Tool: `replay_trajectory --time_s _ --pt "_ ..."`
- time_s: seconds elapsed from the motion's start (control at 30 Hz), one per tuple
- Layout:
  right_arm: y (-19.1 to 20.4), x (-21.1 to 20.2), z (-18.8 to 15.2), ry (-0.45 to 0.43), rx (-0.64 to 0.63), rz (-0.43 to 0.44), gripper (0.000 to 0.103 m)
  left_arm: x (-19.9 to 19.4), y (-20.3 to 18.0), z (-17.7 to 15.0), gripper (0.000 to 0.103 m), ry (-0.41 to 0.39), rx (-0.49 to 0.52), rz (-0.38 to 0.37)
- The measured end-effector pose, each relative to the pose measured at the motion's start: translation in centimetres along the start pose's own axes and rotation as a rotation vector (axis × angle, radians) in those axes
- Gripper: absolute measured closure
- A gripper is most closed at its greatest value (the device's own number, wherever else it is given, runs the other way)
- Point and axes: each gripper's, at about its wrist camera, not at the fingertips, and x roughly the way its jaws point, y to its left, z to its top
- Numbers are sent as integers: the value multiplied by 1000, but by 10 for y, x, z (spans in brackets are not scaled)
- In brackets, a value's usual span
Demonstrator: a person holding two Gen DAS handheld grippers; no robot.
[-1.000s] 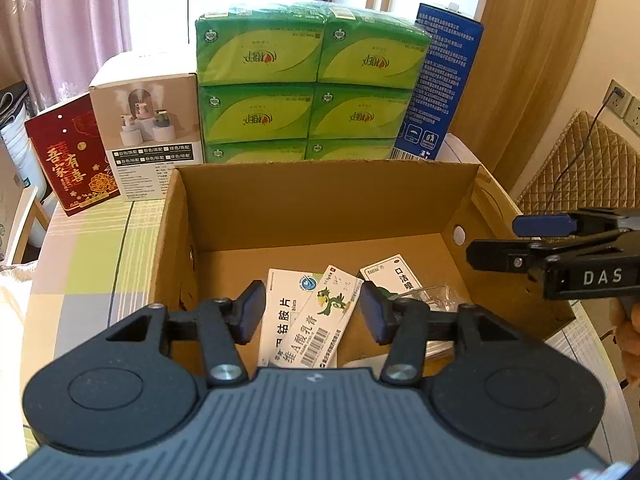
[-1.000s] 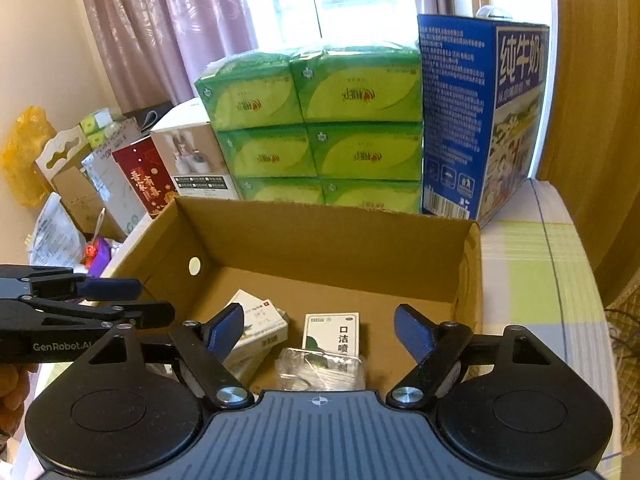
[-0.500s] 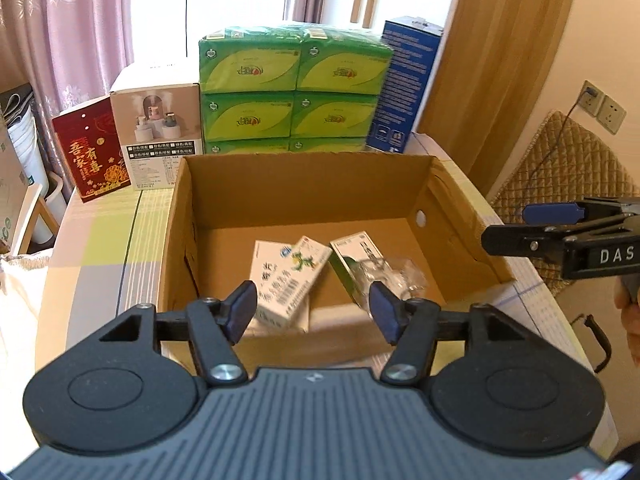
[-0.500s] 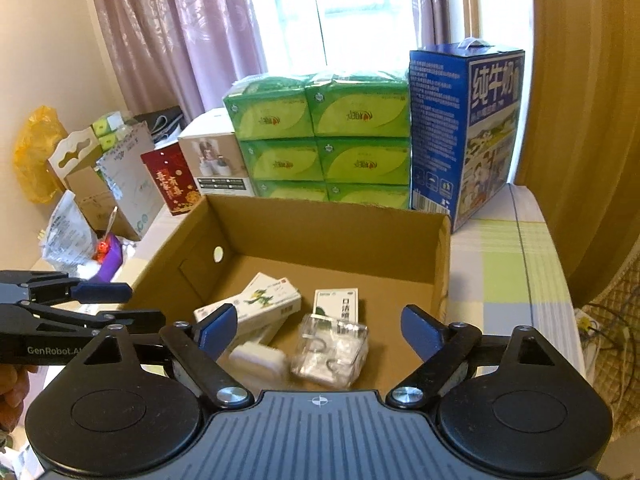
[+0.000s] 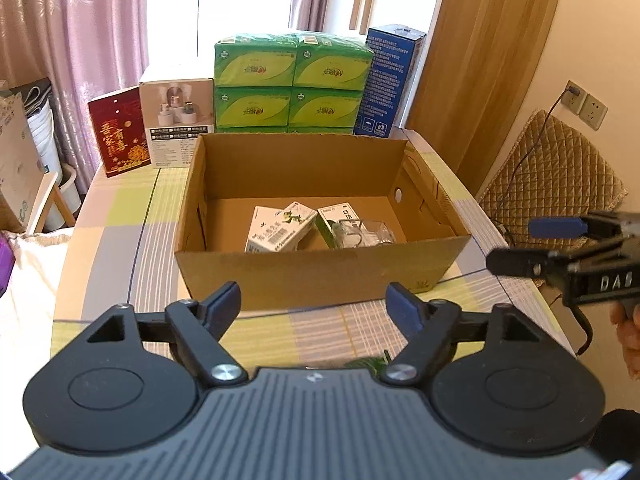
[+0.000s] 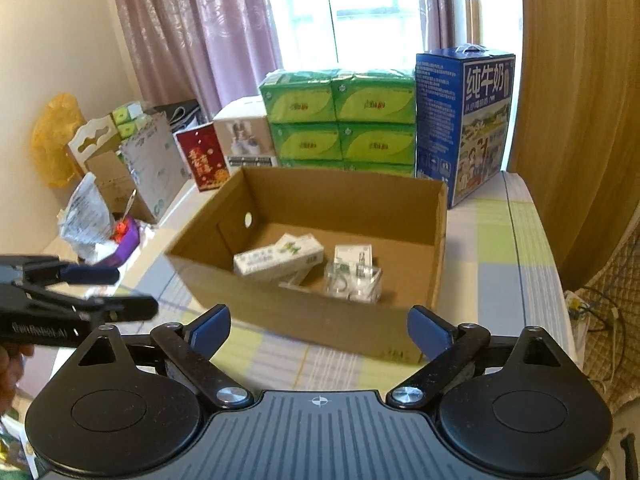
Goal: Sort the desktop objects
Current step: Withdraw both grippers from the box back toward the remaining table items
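Before the cardboard box (image 5: 320,276), both hand-held grippers hover level, jaws spread, empty.

Bright daylight from blown-out window (image 6: 372,8); fisheye warp at edges, slight motion blur.

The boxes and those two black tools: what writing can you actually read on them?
"纯牛奶": blue milk carton.
"喜", "有": red box, the rest unclear.
"口洁": small green-and-white box in the cardboard box, partly hidden.
"DA": right gripper, blurred after.
Left gripper label, green tissue packs: too blurred.
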Motion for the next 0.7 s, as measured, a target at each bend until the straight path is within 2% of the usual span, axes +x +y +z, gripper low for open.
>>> replay_trajectory --time_s 0.23,0.3,0.7 --pt "0 -26 -39 3 39 -3 7 -31 0 -30 15 -3 6 22" --pt "-1 -32 -49 4 48 0 6 -40 2 -40 9 -8 2 22" --pt "3 -58 -102 31 50 12 5 -64 17 -104 3 40 -17 63"
